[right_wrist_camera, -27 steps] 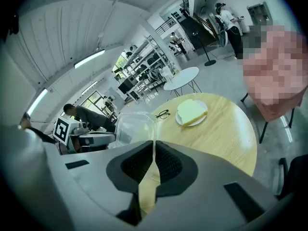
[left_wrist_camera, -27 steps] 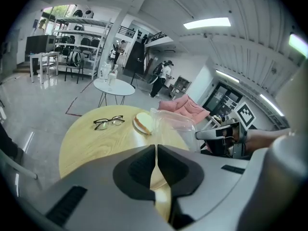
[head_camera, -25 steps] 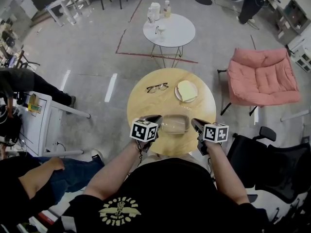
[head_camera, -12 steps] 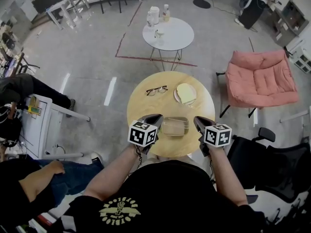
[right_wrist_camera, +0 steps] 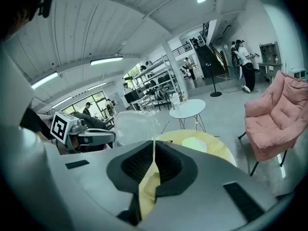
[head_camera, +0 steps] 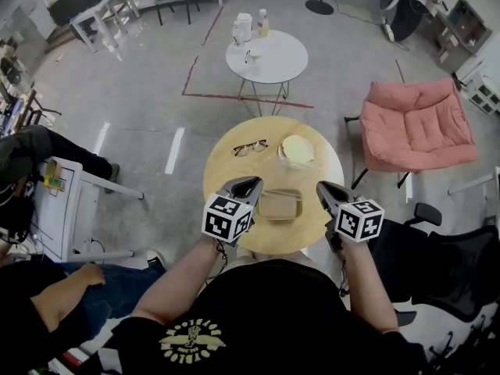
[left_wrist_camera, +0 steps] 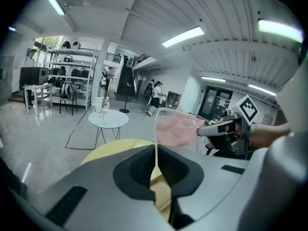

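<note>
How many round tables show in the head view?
2. The wooden round table lies under the clear container, which the left hand-held gripper and right hand-held gripper pinch; the white round table stands farther off, beyond it. None seems hidden.

2 tongs (head_camera: 250,183) (head_camera: 323,187), 1 clear container (head_camera: 280,205), 1 glasses (head_camera: 250,147), 1 plate (head_camera: 281,153), 2 round tables (head_camera: 226,174) (head_camera: 275,59).

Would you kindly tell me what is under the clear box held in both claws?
Only the yellow table shows through the box. The left claw and right claw cover its ends, so the table there is hidden. Glasses and plate lie beyond.
</note>
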Demonstrator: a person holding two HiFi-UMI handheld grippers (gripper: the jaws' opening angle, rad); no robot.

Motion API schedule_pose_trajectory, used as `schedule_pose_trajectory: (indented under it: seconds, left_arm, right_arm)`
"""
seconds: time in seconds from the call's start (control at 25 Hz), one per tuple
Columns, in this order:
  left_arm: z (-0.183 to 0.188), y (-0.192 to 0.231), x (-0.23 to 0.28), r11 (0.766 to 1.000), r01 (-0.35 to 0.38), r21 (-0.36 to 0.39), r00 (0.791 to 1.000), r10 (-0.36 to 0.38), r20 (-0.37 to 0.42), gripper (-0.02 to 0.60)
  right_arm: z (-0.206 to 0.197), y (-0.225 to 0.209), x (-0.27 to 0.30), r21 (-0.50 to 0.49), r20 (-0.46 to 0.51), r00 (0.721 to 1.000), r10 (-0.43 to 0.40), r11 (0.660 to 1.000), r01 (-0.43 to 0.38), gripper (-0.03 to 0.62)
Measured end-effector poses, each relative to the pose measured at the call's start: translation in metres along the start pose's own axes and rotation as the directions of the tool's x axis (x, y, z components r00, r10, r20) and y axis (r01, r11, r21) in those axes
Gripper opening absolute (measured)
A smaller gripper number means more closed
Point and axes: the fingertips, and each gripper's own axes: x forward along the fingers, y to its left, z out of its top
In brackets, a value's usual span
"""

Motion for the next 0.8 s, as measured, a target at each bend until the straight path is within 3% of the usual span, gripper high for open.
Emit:
schedule_pose_trajectory:
  seconds: [0.56,0.8]
  left_arm:
    - [0.056,-0.005,-0.031,0.995,-0.01,0.098,0.992,-0.003,0.125,0.028]
    - [0.079,-0.006,-0.05,0.998,0.012,0.069,0.982,-0.024,0.185,0.026]
  right_arm:
    - [0.046,0.031,-0.027,-0.048,0.125,0.992,-0.01,0.999,0.016,0.028]
    - [0.072,0.054,-0.044,-0.065,0.193,0.981,0.015,0.998,-0.002,0.026]
